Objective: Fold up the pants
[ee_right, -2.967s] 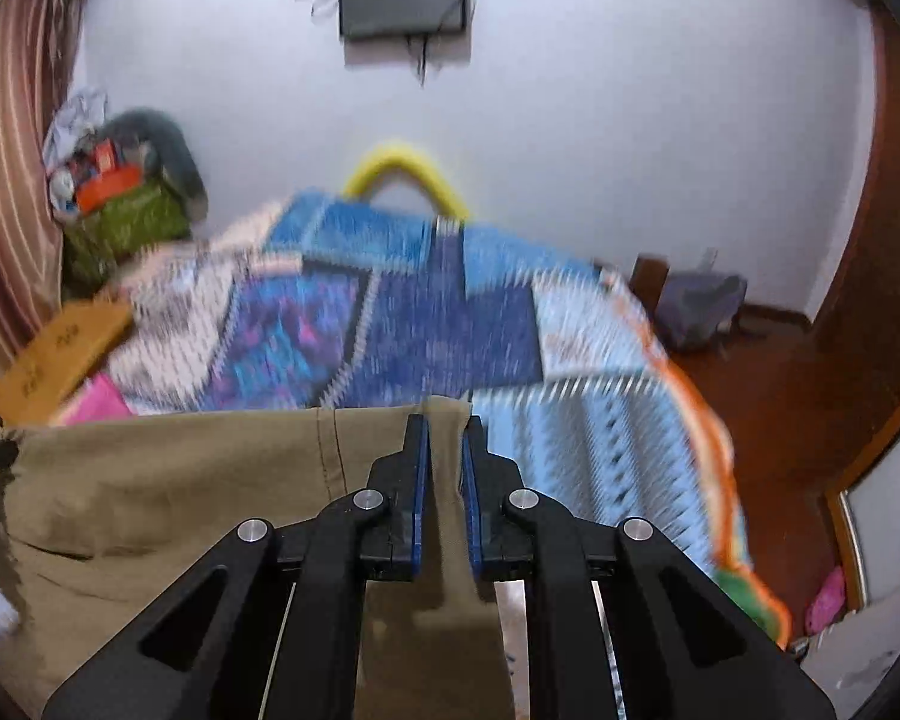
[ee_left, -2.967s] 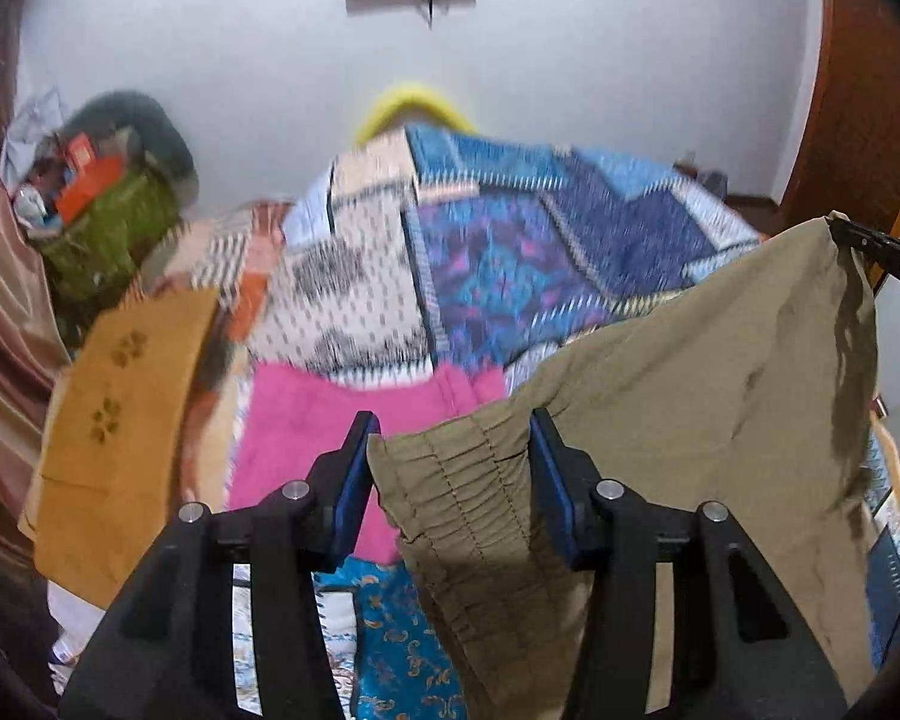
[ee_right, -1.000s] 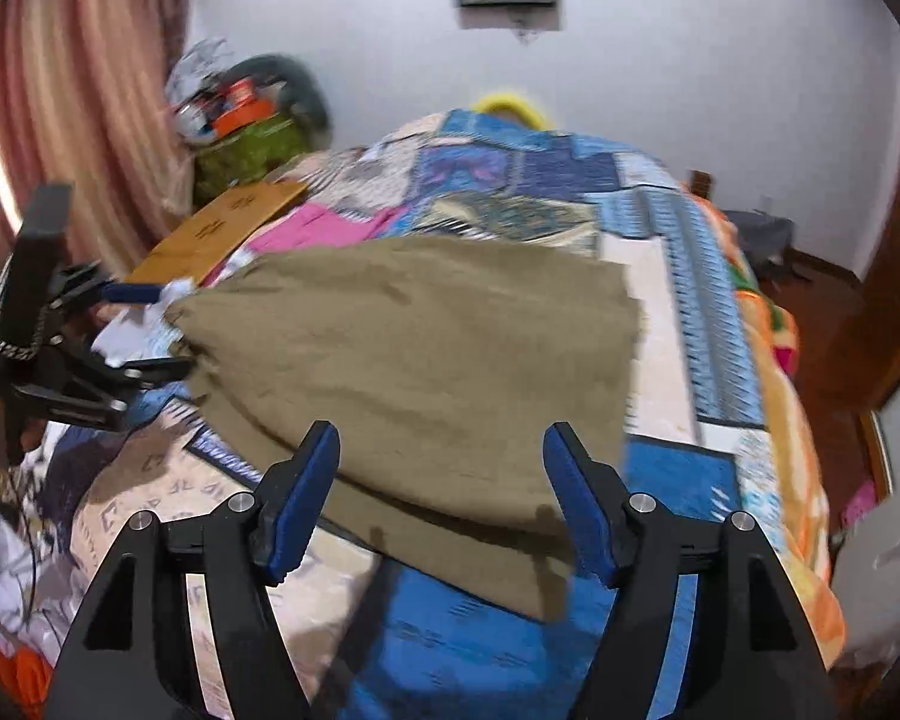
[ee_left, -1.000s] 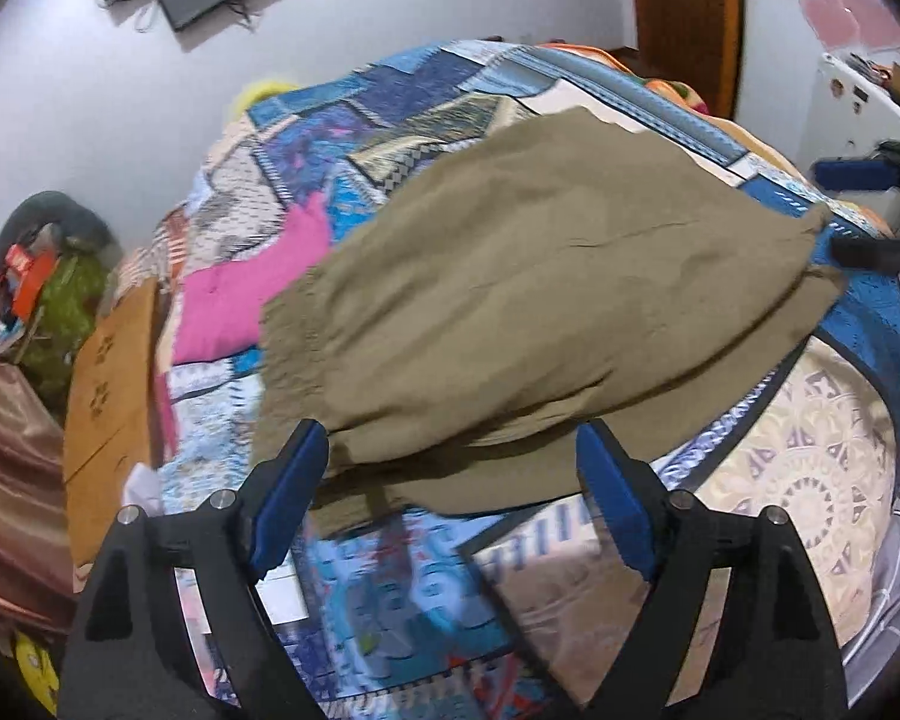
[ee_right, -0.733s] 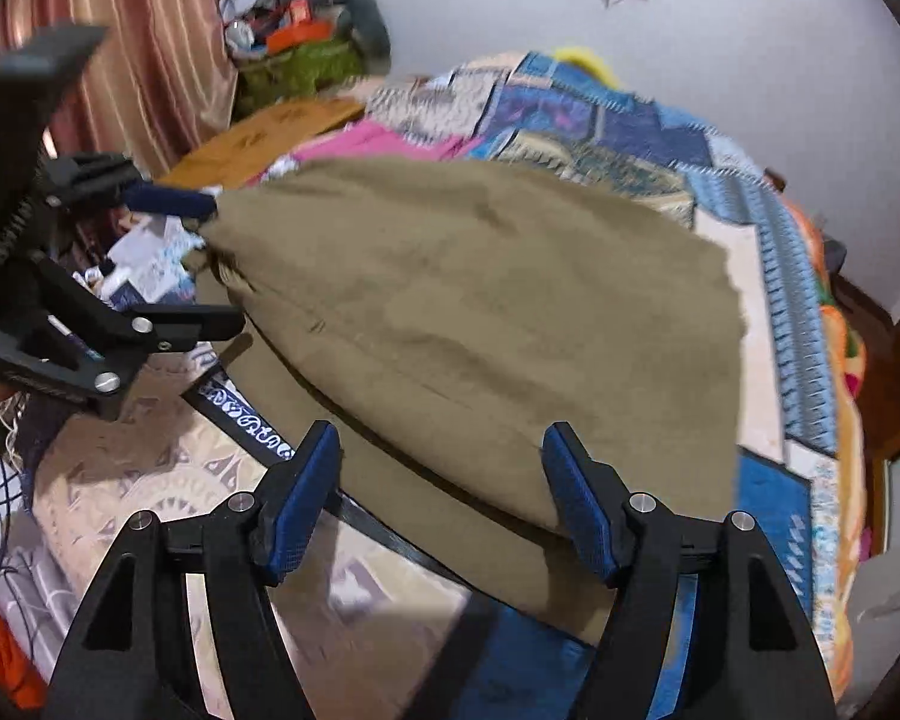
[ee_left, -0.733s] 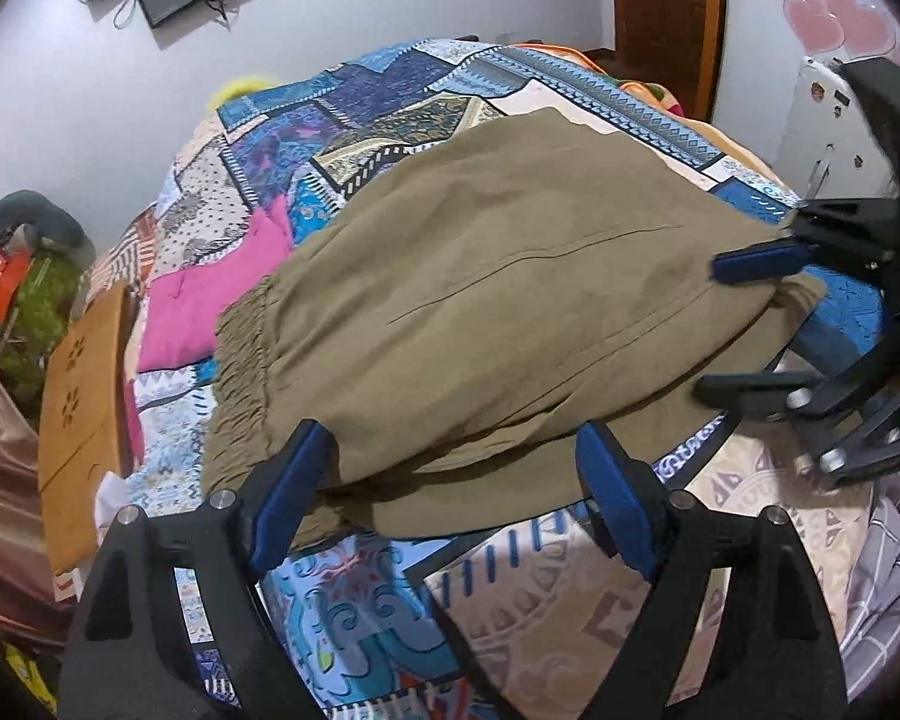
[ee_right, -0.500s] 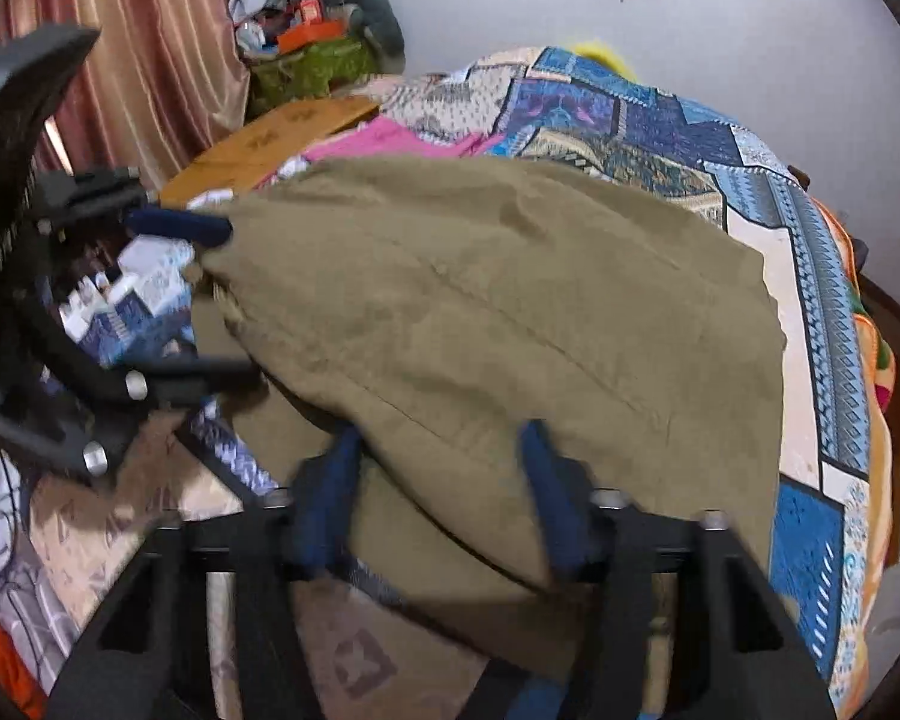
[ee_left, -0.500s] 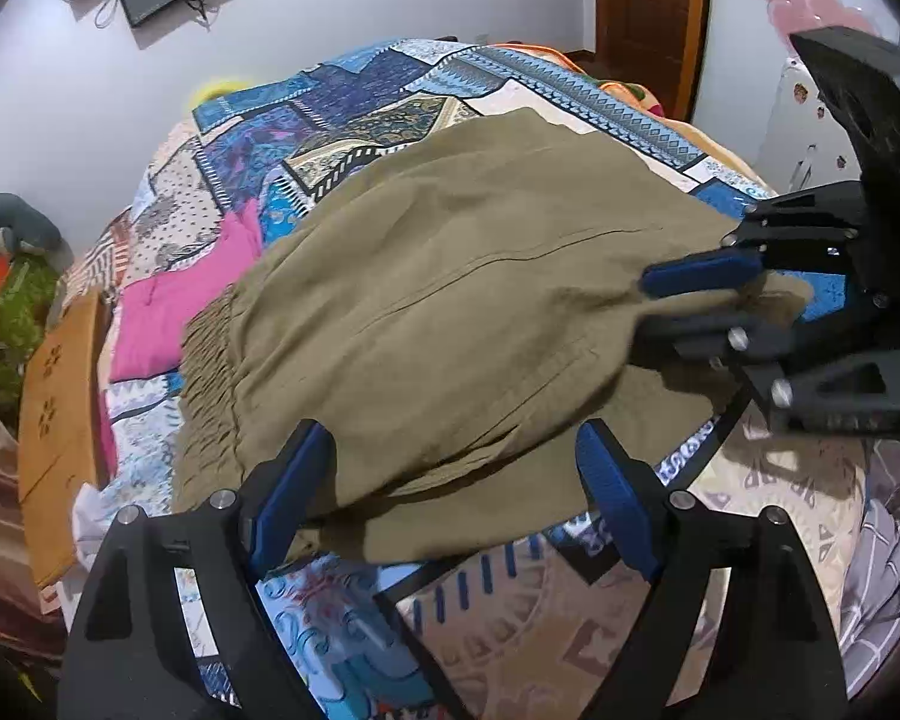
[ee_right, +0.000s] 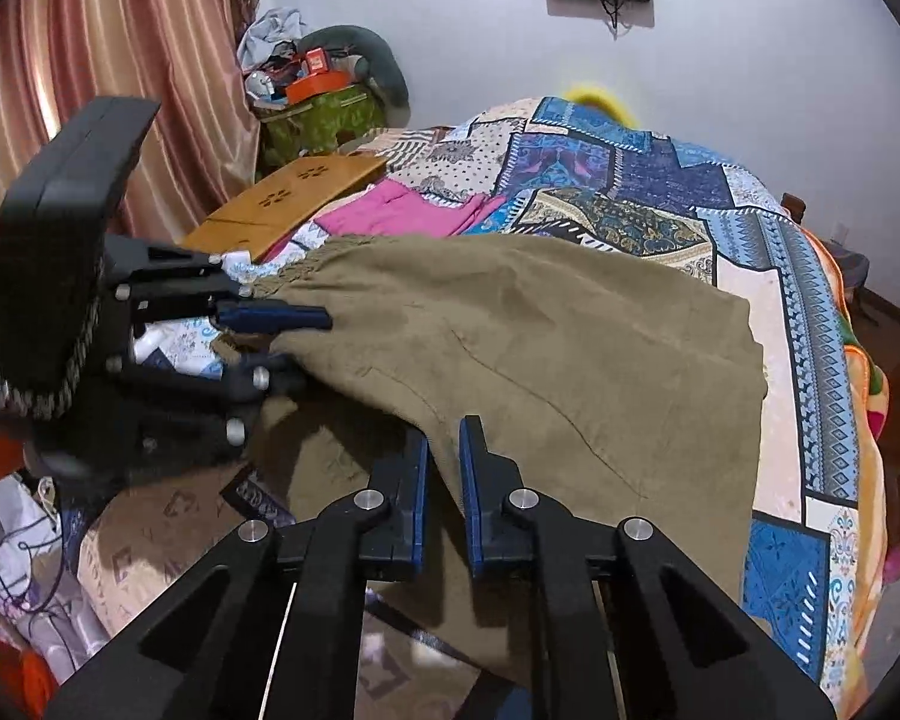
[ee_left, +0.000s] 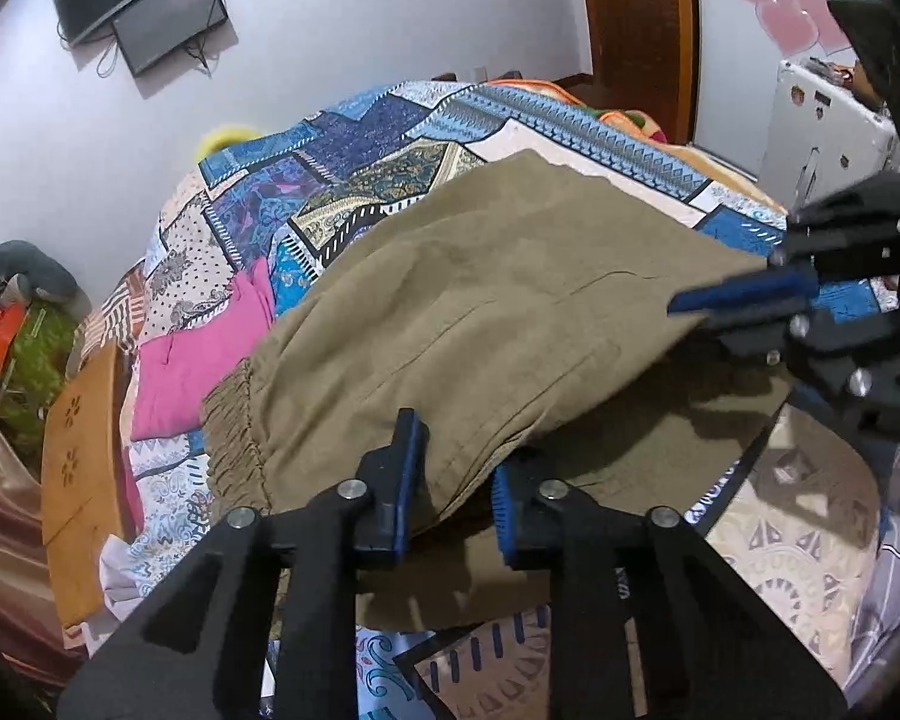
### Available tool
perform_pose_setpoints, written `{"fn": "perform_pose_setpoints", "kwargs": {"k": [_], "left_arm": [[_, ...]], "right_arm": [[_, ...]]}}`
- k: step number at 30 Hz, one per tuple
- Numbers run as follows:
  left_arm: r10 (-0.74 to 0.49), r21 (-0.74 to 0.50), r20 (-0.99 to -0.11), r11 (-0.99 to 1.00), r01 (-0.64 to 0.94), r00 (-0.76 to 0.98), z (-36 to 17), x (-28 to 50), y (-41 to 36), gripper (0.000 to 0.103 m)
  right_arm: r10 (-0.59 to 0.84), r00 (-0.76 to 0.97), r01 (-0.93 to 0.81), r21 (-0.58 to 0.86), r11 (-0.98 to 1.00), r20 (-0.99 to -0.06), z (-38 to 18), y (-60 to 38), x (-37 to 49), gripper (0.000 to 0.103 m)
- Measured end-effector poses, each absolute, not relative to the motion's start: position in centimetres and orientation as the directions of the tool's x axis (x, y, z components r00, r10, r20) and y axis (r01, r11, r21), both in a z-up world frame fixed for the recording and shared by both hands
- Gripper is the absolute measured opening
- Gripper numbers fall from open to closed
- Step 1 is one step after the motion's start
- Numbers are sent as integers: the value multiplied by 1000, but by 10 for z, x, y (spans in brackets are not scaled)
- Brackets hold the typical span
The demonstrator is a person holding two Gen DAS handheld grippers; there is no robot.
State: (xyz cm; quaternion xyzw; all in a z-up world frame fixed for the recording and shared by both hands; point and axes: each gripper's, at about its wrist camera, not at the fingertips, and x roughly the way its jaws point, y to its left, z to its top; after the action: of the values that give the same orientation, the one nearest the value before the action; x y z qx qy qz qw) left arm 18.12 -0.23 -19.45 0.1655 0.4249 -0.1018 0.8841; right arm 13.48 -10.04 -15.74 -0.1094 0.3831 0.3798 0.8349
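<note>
Olive-green pants (ee_left: 480,312) lie spread on the patchwork bed, folded over themselves, with the gathered waistband (ee_left: 234,438) at the left. My left gripper (ee_left: 453,474) has closed around the near fold edge of the top layer near the waistband. My right gripper (ee_right: 444,468) has closed on the top layer's near edge at the other end of the pants (ee_right: 540,348). Each gripper shows in the other's view: the right one (ee_left: 744,312) and the left one (ee_right: 282,342), both pinching cloth.
A patchwork quilt (ee_left: 378,144) covers the bed. Pink cloth (ee_left: 198,348) lies beyond the waistband. An orange-brown lap board (ee_left: 78,450) sits at the bed's left edge. Clutter (ee_right: 318,96) and a striped curtain (ee_right: 90,60) stand left; a wooden door (ee_left: 636,30) at right.
Both grippers were wide open over the laid-down pants and have moved in and closed on the near edge of the top layer.
</note>
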Motion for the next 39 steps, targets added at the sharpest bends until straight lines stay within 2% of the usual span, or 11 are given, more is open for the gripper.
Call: {"fn": "perform_pose_setpoints", "kwargs": {"k": [9, 11, 16, 18, 20, 22, 24, 30, 36, 37, 39], "left_arm": [[-60, 162, -823, 928, 335, 565, -201, 159, 3, 21], [-63, 141, -838, 934, 327, 542, -205, 157, 6, 24], [-53, 104, -835, 962, 252, 548, -193, 142, 26, 56], [-52, 92, -822, 971, 221, 568, -184, 135, 37, 58], [-41, 79, -807, 981, 176, 590, -174, 130, 52, 61], [-29, 58, -792, 991, 123, 610, -165, 129, 69, 66], [-14, 32, -781, 998, 62, 624, -159, 132, 88, 68], [-23, -79, -826, 994, -74, 563, -177, 153, 125, 68], [-105, -184, -885, 974, -132, 454, -217, 166, 128, 68], [-106, -184, -884, 974, -130, 455, -219, 166, 126, 60], [-84, -155, -887, 981, -121, 454, -220, 167, 120, 55]], "right_arm": [[567, 380, -724, 147, 674, -731, -162, -101, 115, 8], [564, 360, -726, 157, 669, -743, -167, -99, 112, 9], [538, 349, -713, 156, 684, -767, -169, -103, 109, 14], [540, 350, -704, 165, 690, -766, -164, -110, 108, 22], [545, 381, -690, 163, 705, -746, -155, -122, 105, 35], [540, 424, -668, 152, 729, -727, -147, -134, 103, 42], [526, 467, -635, 144, 759, -711, -140, -147, 104, 43], [463, 539, -484, 191, 854, -704, -143, -188, 124, 43], [419, 482, -397, 234, 888, -770, -177, -202, 137, 43], [416, 470, -395, 236, 888, -778, -183, -201, 137, 43], [415, 437, -395, 244, 886, -798, -194, -199, 136, 43]]}}
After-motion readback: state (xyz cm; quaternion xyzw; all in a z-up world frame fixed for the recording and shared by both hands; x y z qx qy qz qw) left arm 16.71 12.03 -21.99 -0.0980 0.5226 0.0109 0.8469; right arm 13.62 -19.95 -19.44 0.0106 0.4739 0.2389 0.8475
